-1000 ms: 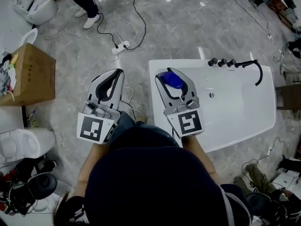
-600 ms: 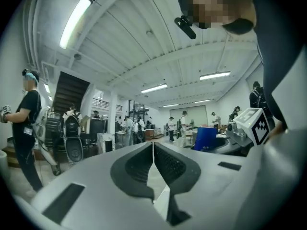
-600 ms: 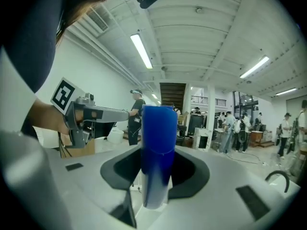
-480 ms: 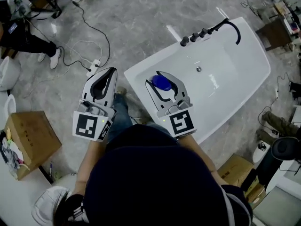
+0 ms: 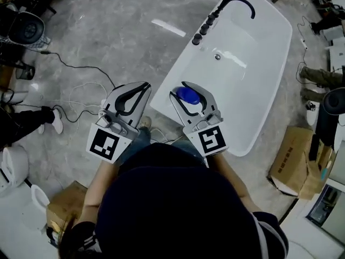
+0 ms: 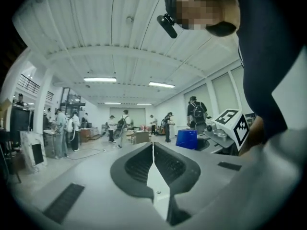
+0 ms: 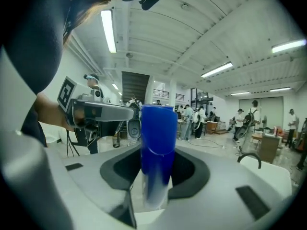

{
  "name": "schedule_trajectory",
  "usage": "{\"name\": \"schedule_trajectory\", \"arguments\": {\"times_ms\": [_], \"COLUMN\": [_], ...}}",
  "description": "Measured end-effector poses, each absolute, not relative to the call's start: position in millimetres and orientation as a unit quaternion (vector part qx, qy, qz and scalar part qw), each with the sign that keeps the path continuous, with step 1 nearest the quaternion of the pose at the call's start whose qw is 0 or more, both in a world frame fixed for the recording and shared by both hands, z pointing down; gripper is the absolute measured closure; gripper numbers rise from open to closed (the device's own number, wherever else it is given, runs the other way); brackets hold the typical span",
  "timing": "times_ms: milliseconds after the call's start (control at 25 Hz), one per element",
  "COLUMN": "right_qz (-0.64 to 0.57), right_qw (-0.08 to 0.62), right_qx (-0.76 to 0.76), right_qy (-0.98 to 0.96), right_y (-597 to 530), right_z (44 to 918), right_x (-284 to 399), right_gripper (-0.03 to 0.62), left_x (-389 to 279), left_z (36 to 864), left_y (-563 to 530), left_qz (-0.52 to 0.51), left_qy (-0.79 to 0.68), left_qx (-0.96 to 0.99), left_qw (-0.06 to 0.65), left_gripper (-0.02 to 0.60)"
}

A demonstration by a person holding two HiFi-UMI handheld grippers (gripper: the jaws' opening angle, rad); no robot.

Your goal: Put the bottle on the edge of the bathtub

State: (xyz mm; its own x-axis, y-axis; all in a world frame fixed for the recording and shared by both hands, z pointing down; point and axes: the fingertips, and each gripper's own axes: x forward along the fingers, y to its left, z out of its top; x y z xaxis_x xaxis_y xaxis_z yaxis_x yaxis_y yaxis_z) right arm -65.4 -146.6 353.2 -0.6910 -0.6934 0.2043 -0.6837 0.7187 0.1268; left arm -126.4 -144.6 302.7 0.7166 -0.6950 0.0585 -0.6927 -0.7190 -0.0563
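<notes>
Bottle [image 5: 187, 95], blue, is being clamped between the 2 jaws of the right gripper [image 5: 186, 88], just right of frame centre in the head view. In the right gripper view it is being shown centre frame, blue part up, with a paler, blurred lower part down between the pads. It is being carried over the lower-left end of the white bathtub [image 5: 261, 69]; contact with the rim can't be judged. The tub is being seen running diagonally to the upper right, with a black faucet [image 5: 240, 1] and a row of dark knobs [image 5: 204, 30] at its far end. Left gripper [image 5: 141, 86] is being held left of centre over the grey floor, beside the tub, jaws pressed together with nothing between them. A cardboard box [image 5: 294, 166] is being seen at lower right.
</notes>
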Motion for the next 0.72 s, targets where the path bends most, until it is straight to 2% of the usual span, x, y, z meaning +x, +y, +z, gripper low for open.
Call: {"name": "schedule_trajectory", "arguments": {"times_ms": [360, 720], "right_qz": [0.013, 0.041], "right_qw": [0.145, 0.182], "right_qx": [0.477, 0.506], "right_qy": [-0.867, -0.842], "right_y": [-156, -156], "right_z": [362, 401], "right_x": [-127, -126], "right_gripper": [0.427, 0.427], "left_x": [-197, -185], "left_z": [329, 365], "left_y": [-165, -175], "left_qz": [-0.030, -0.050], "left_qy": [0.271, 0.211], "left_qx": [-0.962, -0.974], "left_qw": [-0.028, -0.059], "left_gripper": [0.551, 0.551]}}
